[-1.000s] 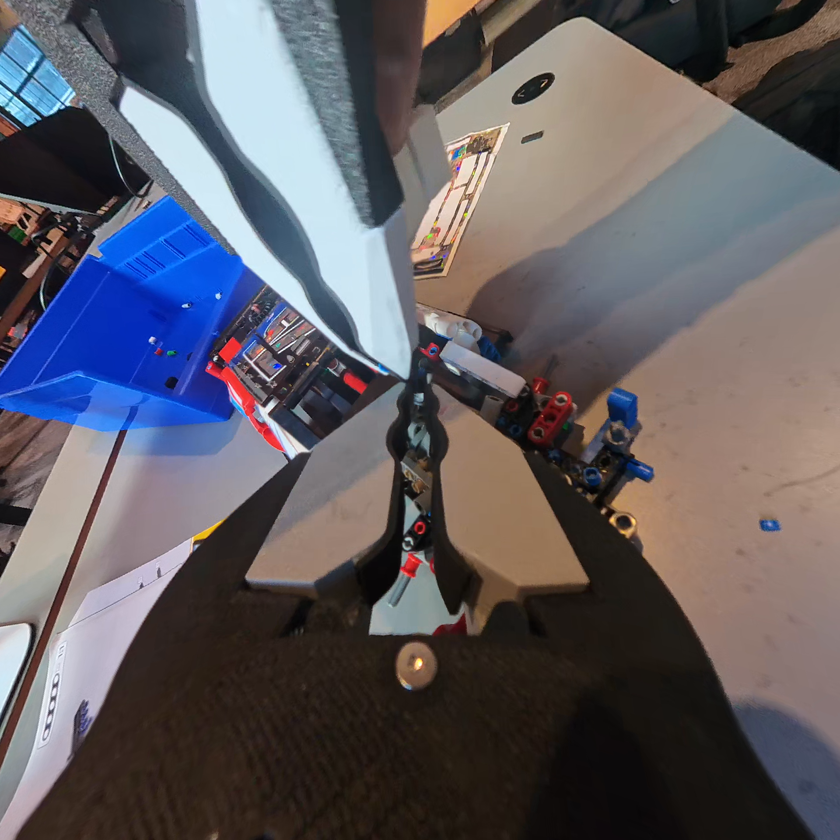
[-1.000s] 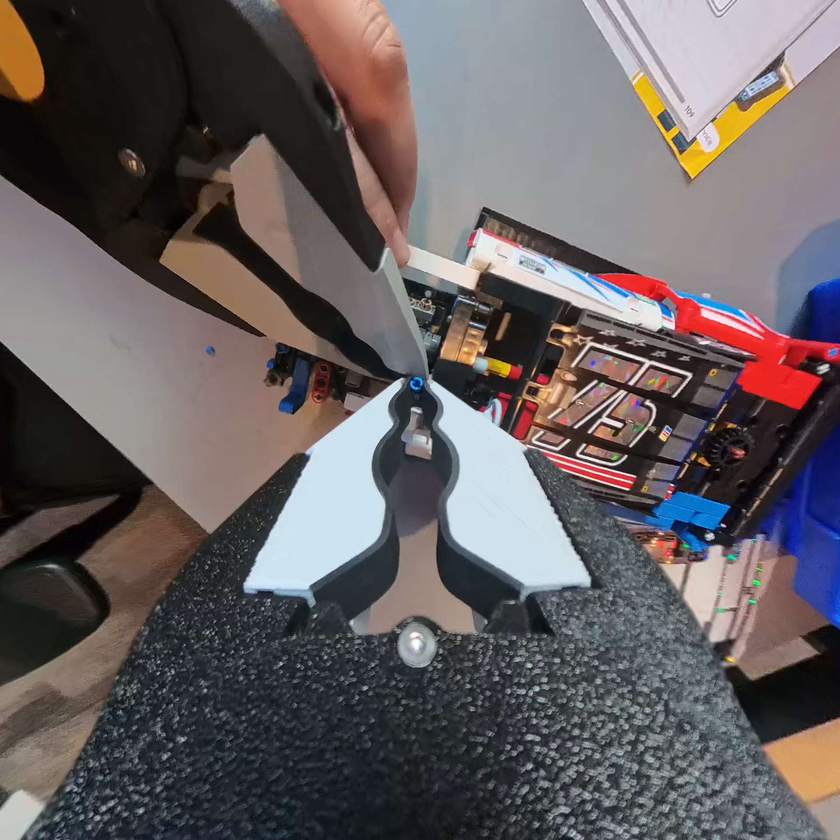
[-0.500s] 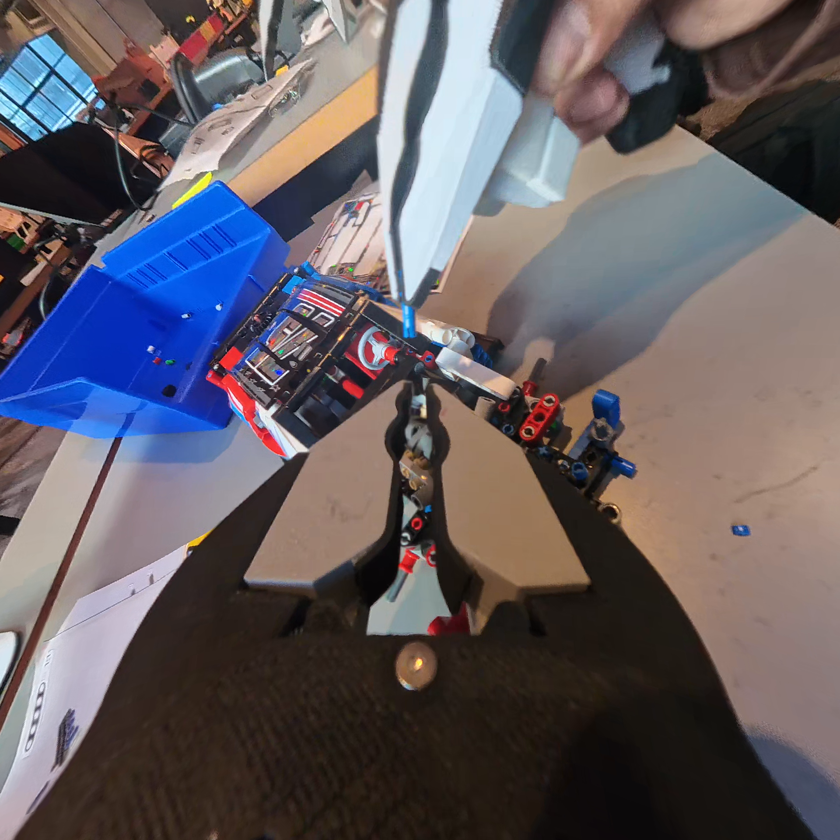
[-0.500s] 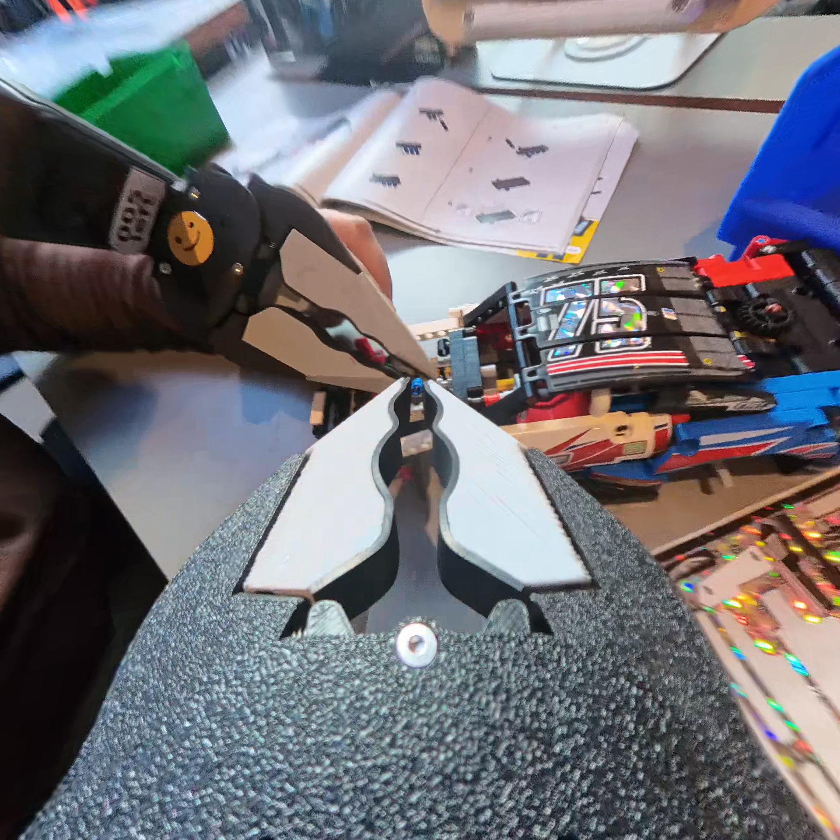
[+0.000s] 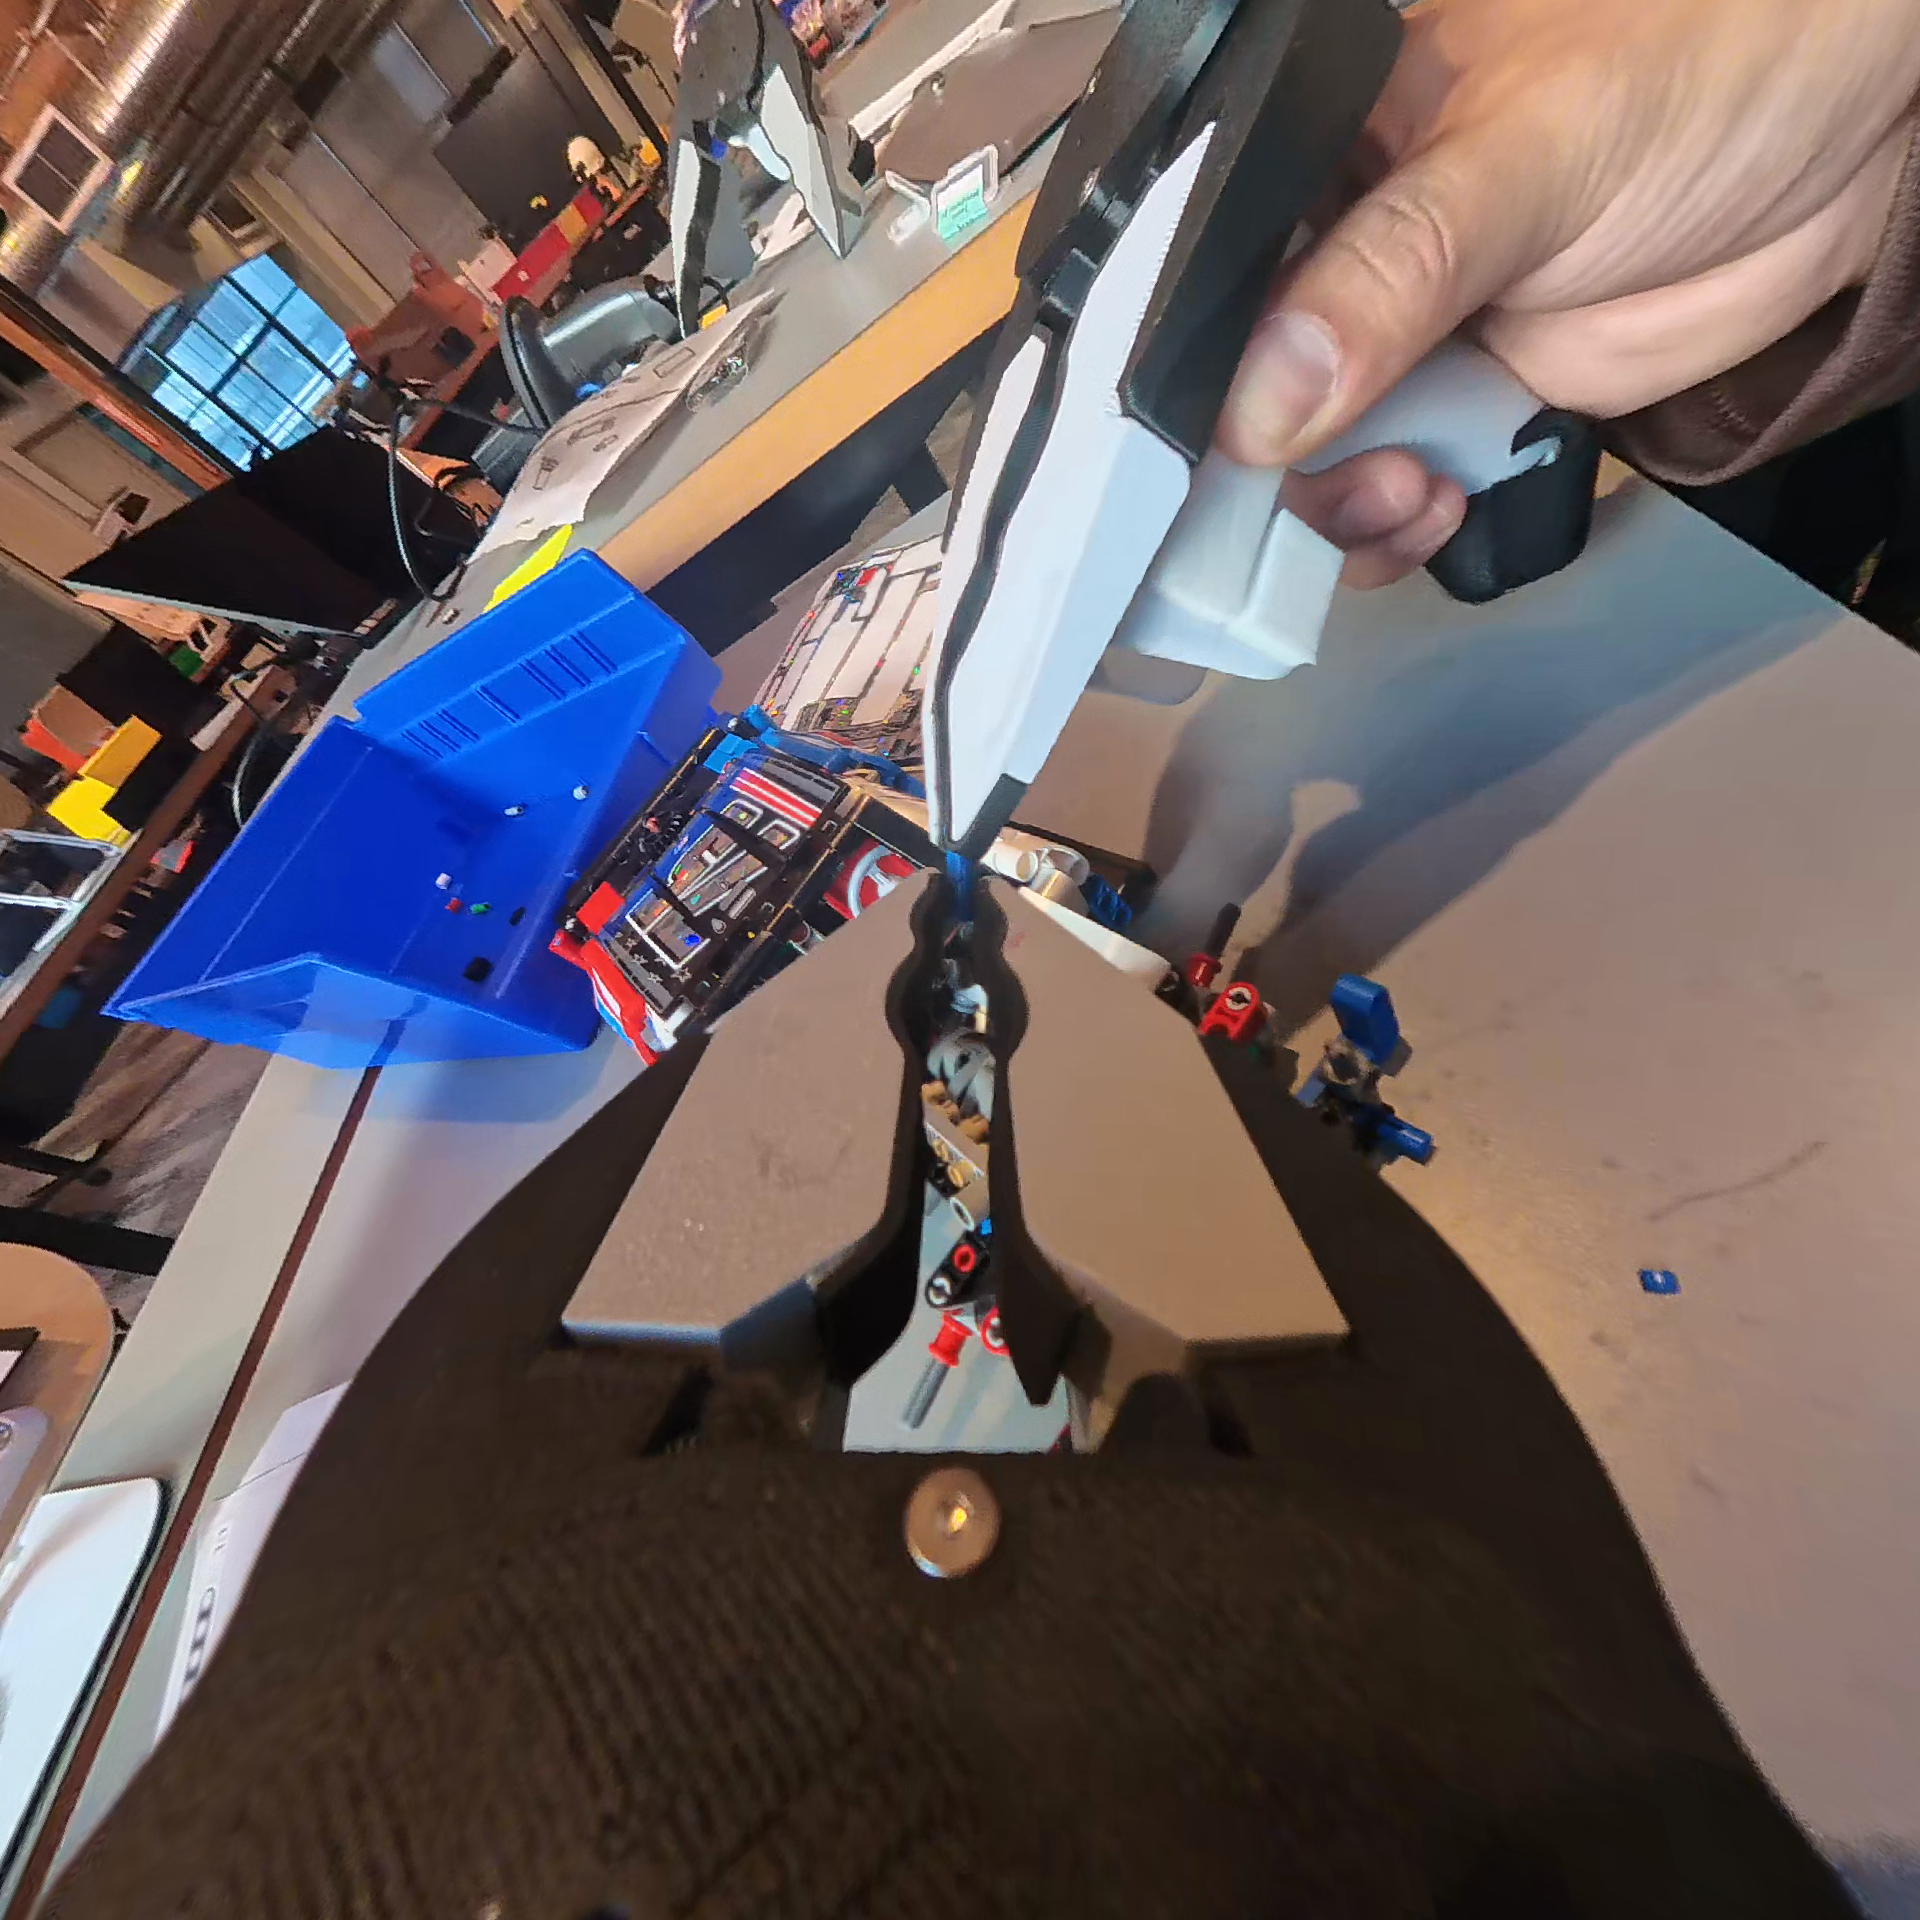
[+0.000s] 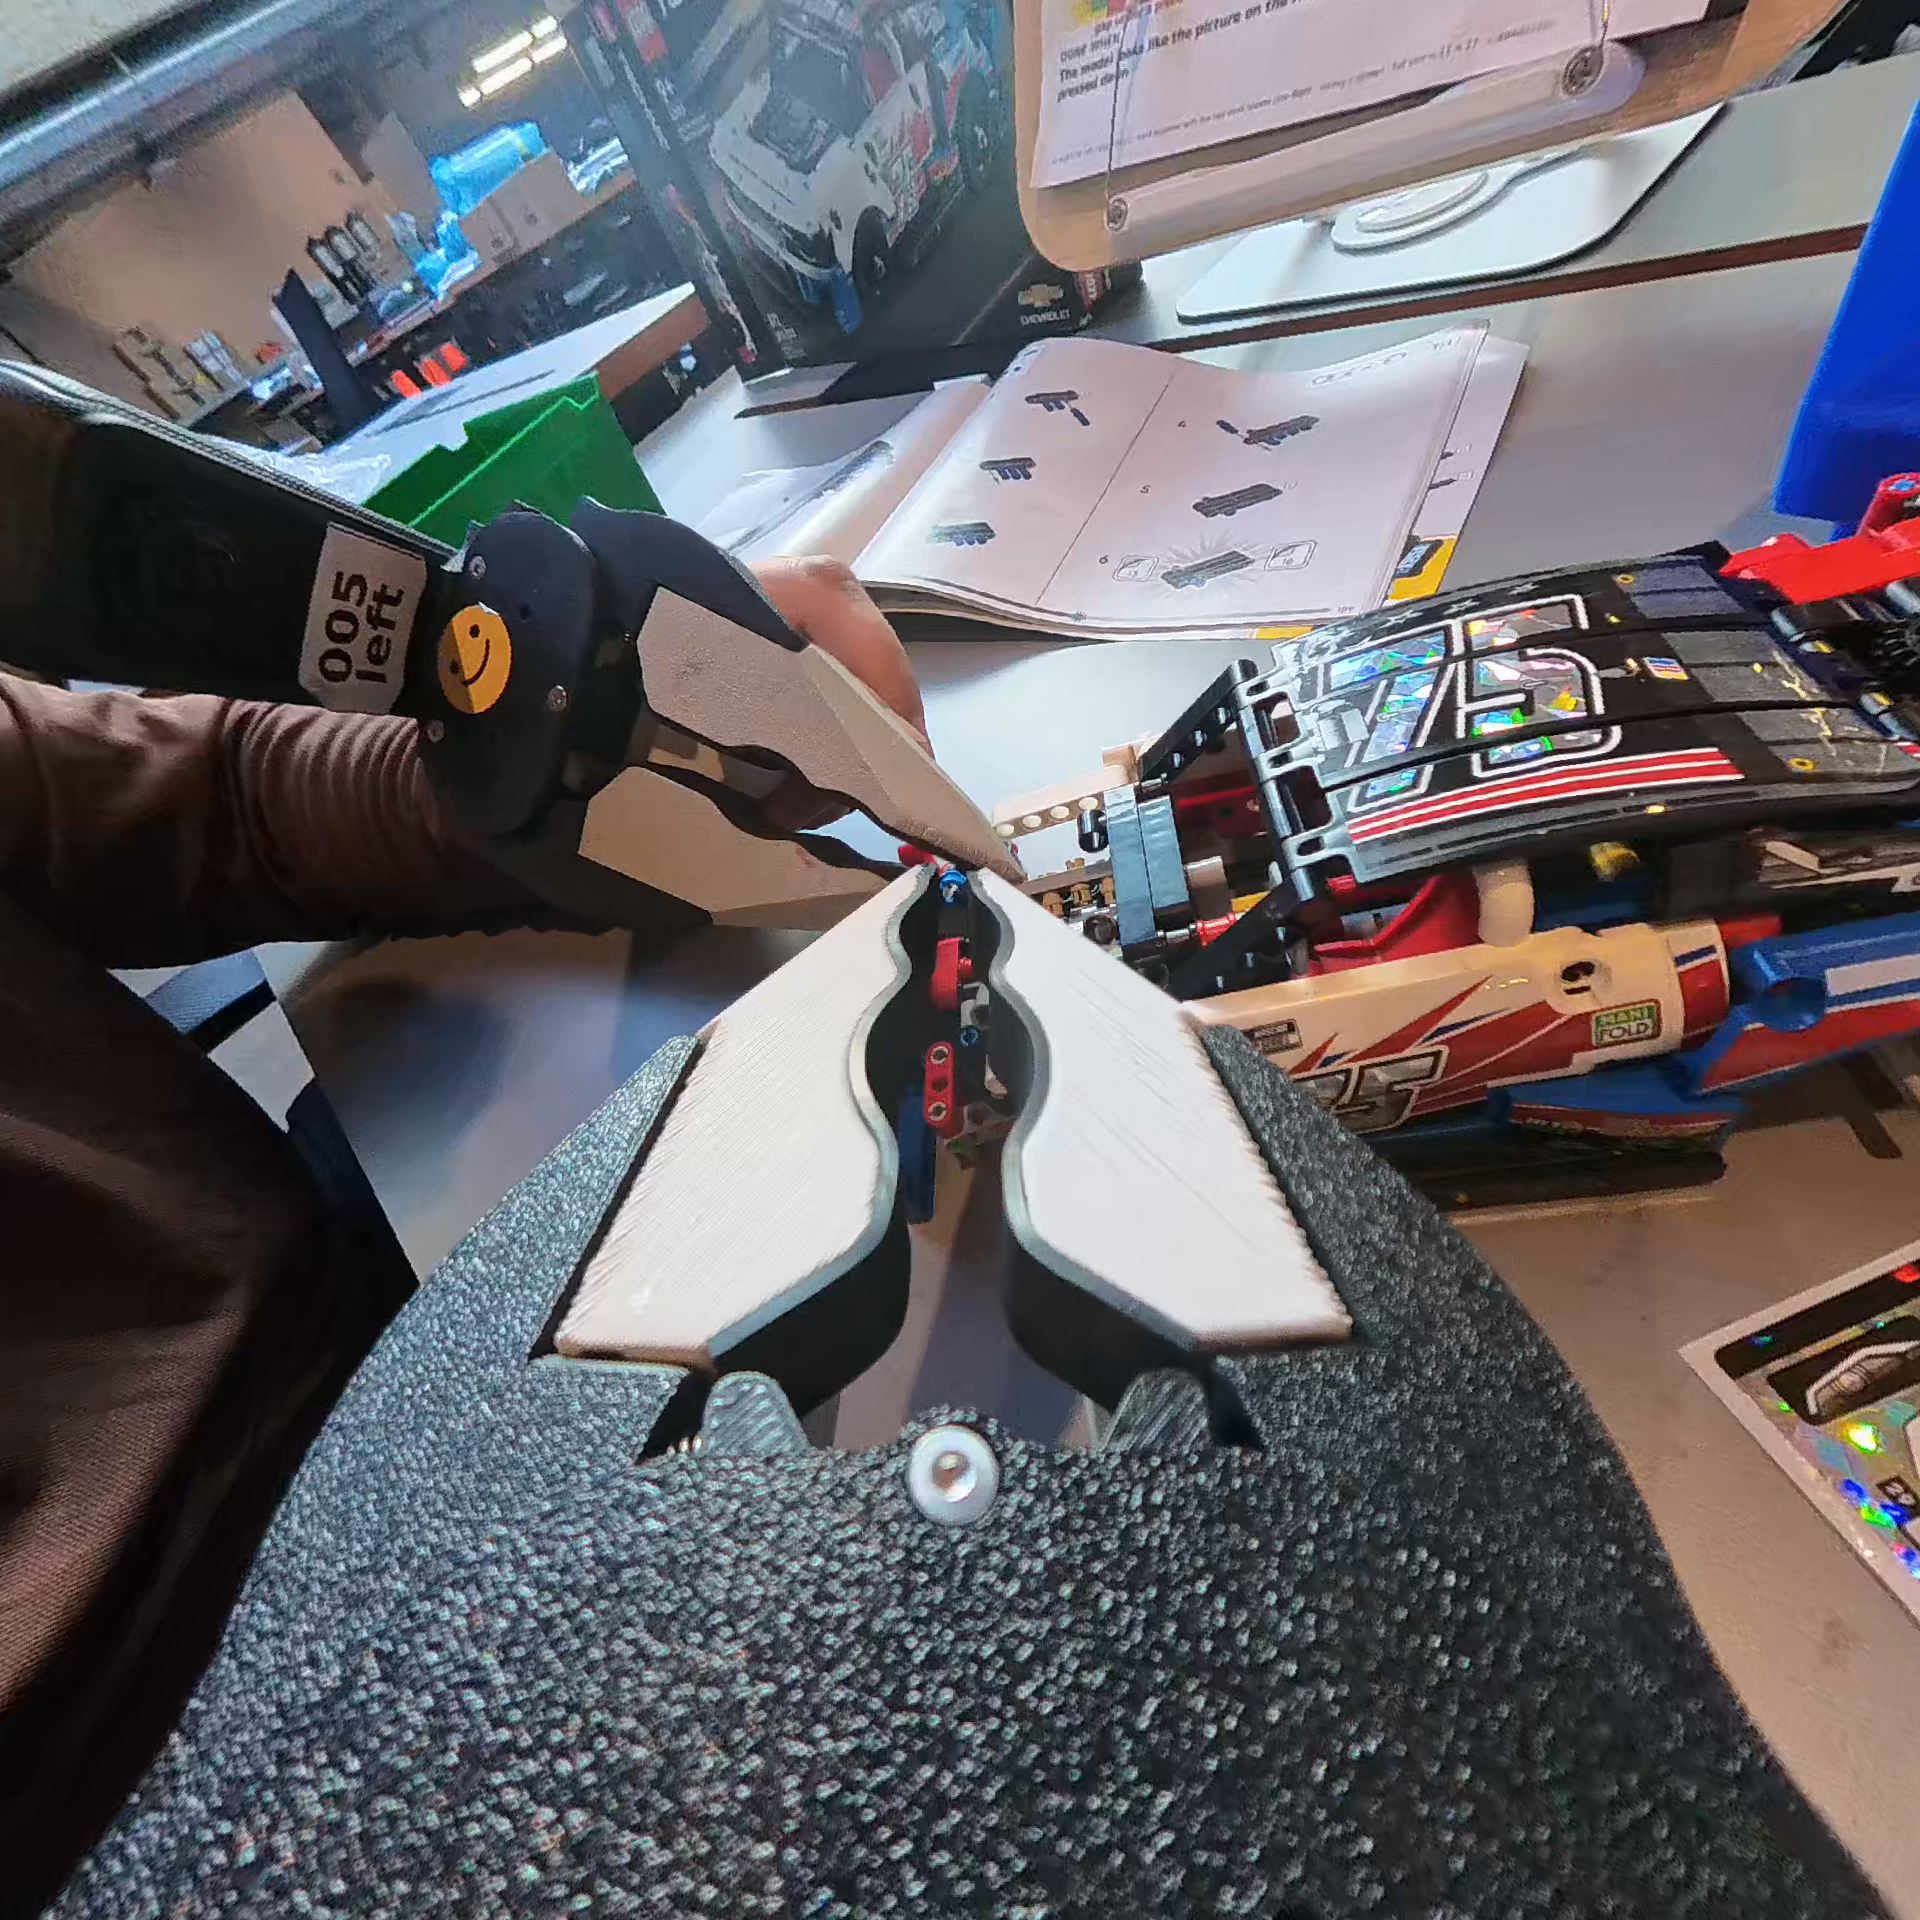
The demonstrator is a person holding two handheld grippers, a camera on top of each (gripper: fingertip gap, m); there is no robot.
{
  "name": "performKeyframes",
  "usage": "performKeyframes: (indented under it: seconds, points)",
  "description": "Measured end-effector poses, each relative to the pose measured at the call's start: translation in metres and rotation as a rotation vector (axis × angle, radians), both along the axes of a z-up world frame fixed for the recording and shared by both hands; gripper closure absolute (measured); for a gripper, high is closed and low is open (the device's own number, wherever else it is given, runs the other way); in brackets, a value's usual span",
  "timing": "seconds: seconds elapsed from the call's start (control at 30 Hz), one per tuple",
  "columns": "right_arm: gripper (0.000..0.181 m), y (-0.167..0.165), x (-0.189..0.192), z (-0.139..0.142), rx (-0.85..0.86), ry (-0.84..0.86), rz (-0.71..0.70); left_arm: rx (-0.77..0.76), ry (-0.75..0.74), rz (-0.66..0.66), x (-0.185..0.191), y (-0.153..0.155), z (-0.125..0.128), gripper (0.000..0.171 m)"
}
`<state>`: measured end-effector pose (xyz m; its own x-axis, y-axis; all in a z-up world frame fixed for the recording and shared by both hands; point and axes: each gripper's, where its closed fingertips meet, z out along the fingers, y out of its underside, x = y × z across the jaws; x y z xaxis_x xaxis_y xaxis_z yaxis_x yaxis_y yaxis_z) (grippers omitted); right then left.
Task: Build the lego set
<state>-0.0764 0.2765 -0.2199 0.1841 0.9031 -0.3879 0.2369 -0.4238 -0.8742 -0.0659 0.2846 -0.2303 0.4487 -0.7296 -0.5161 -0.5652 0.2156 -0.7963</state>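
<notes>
A black, red, white and blue lego race car (image 5: pixel 727 862) lies on the grey table (image 5: pixel 1558 935); it also shows in the right wrist view (image 6: pixel 1507 727). My left gripper (image 5: pixel 961 899) is shut on a grey and black Technic assembly (image 5: pixel 961 1091) at the car's front end. My right gripper (image 6: pixel 951 883) is shut on a small blue pin (image 6: pixel 951 885). In the left wrist view the right gripper (image 5: pixel 961 847) points down from above and the pin (image 5: pixel 964 878) touches my left fingertips. The left gripper (image 6: pixel 992 857) comes in from the left.
A blue bin (image 5: pixel 416 831) stands beside the car. Loose red and blue parts (image 5: pixel 1361 1039) lie to the right, with a tiny blue piece (image 5: pixel 1659 1281) farther out. An open instruction booklet (image 6: pixel 1143 488), a green bin (image 6: pixel 509 457) and a sticker sheet (image 6: pixel 1829 1382) are nearby. The tips of both grippers are at nearly the same place.
My right gripper has swung upright above the left one and lowered the blue pin down to the left fingertips. The left gripper has stayed shut on the assembly.
</notes>
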Motion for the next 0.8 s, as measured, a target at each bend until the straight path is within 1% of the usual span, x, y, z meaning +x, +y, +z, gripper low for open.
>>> performKeyframes:
  seconds: [0.13, 0.27, 0.4, 0.47, 0.57, 0.8]
  points:
    - [0.176, -0.002, 0.002, 0.007, 0.067, 0.017, 0.007, 0.012, -0.018, -0.007, 0.001, -0.002, 0.007, 0.17]
    - [0.172, -0.003, 0.006, 0.009, 0.142, -0.021, 0.015, -0.004, -0.028, -0.012, 0.001, -0.002, 0.007, 0.17]
    - [0.17, -0.002, 0.008, 0.014, 0.153, -0.013, 0.018, -0.003, -0.022, -0.023, 0.003, -0.005, 0.006, 0.17]
    - [0.171, -0.003, 0.007, 0.011, 0.16, -0.034, 0.029, 0.0, -0.021, -0.022, 0.004, -0.005, 0.006, 0.17]
    - [0.176, -0.004, 0.006, 0.005, 0.183, -0.064, 0.033, -0.005, -0.025, -0.02, 0.003, -0.004, 0.006, 0.17]
    - [0.176, -0.004, 0.004, 0.006, 0.15, -0.035, 0.042, -0.009, -0.033, -0.023, 0.002, -0.004, 0.006, 0.17]
